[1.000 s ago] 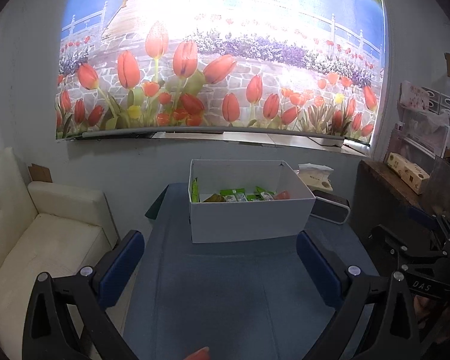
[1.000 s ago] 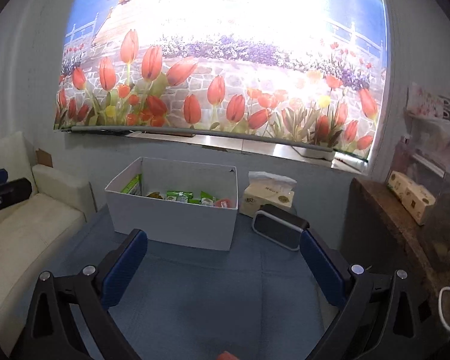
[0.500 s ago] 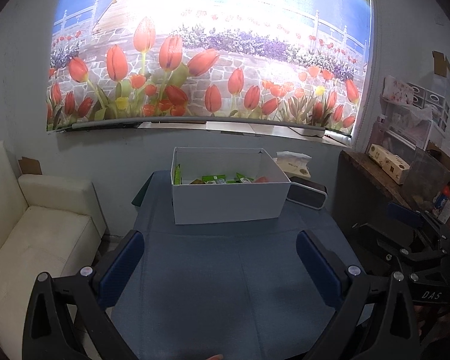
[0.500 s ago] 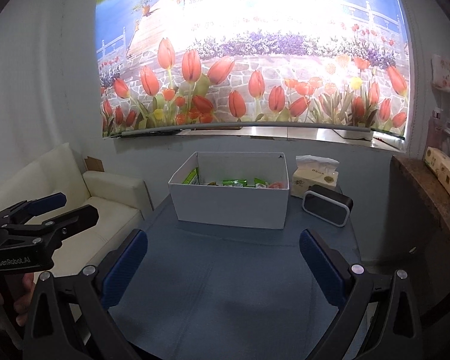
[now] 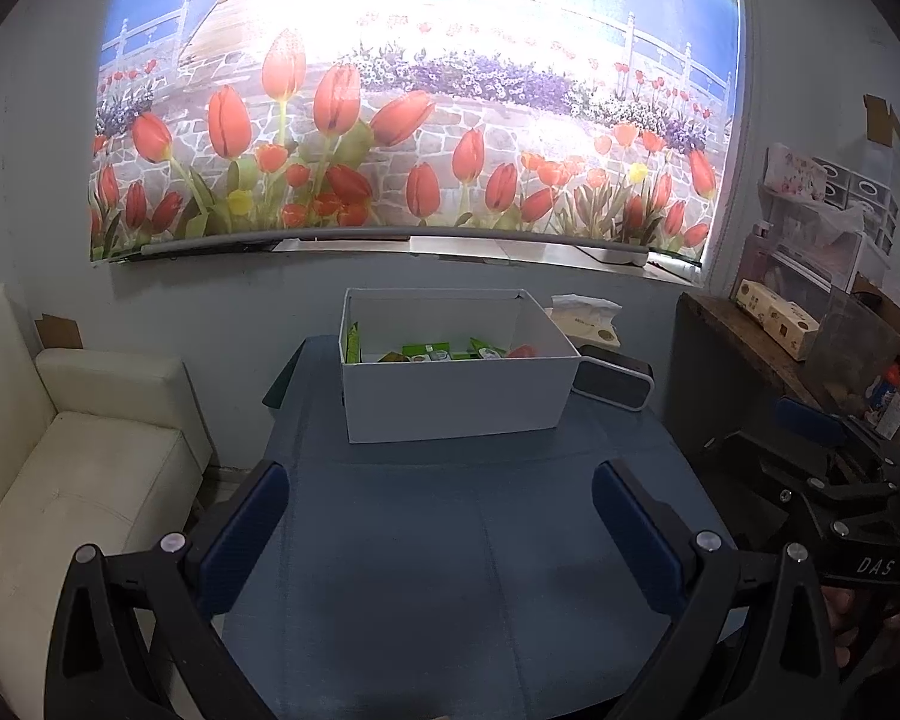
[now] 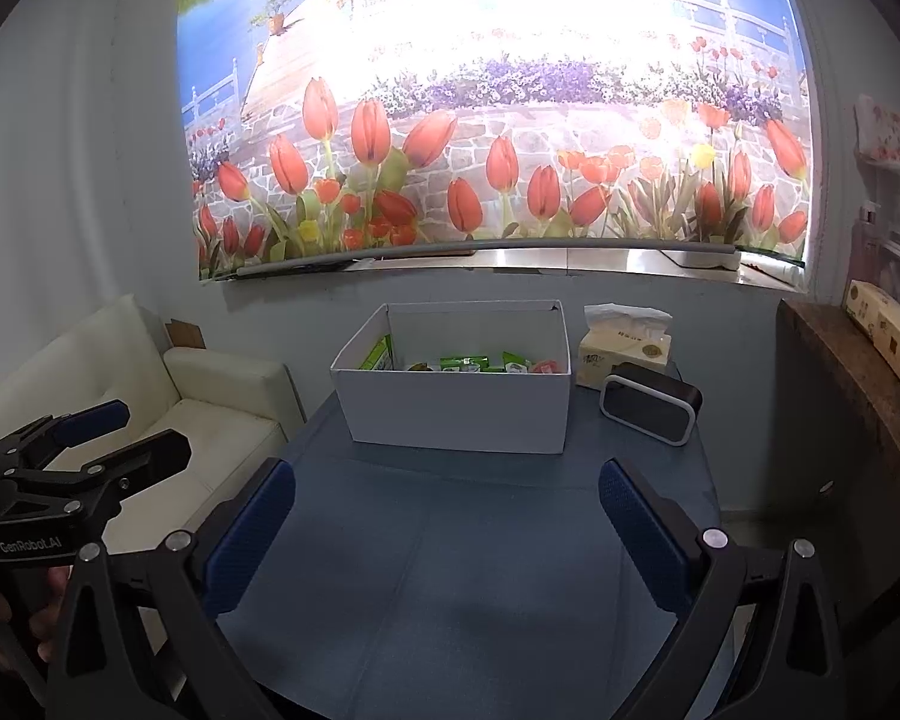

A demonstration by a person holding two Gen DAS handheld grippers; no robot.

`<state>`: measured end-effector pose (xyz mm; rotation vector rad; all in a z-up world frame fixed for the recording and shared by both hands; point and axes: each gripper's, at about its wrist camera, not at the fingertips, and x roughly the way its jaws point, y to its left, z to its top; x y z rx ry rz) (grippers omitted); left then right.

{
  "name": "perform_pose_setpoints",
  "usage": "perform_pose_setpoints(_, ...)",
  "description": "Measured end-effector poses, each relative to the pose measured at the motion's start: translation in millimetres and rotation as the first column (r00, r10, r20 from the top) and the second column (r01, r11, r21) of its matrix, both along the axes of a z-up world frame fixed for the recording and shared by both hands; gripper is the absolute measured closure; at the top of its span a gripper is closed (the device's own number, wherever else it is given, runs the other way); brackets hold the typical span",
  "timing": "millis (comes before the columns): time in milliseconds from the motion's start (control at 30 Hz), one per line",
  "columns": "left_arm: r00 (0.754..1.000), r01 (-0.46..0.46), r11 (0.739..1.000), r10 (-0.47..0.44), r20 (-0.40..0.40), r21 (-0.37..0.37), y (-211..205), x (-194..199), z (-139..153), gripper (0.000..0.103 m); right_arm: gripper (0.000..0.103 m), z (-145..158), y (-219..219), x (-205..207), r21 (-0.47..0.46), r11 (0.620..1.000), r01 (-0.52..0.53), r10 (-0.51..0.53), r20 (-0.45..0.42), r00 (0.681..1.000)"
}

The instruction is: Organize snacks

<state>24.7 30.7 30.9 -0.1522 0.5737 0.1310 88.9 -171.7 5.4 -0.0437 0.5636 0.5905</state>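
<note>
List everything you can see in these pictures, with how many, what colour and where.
box: one, white, open, far end of table
snacks: several, mostly green, one red, inside box
table: one, blue-grey cloth
tissue pack: one, cream, right of box
speaker: one, black, white-rimmed, right of box
sofa: one, white, left of table
tulip picture: one, on wall
left gripper: blue pads, open, empty
right gripper: blue pads, open, empty

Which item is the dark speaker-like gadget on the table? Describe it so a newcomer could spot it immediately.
Start at the blue table under the tulip mural, then find the white box of snacks. The gadget sits just right of it, in front of the tissue pack: dark, rounded, light-rimmed.
</note>
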Motion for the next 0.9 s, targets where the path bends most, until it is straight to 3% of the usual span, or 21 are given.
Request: perform_pose_setpoints(900, 1.000, 0.001, 1.000, -0.001, -0.018, 0.012, -2.7, 0.0, -2.3, 0.000, 0.000, -1.3, -0.3, -1.0, -0.003, 1.000, -0.016, 0.016, -0.009, 1.000)
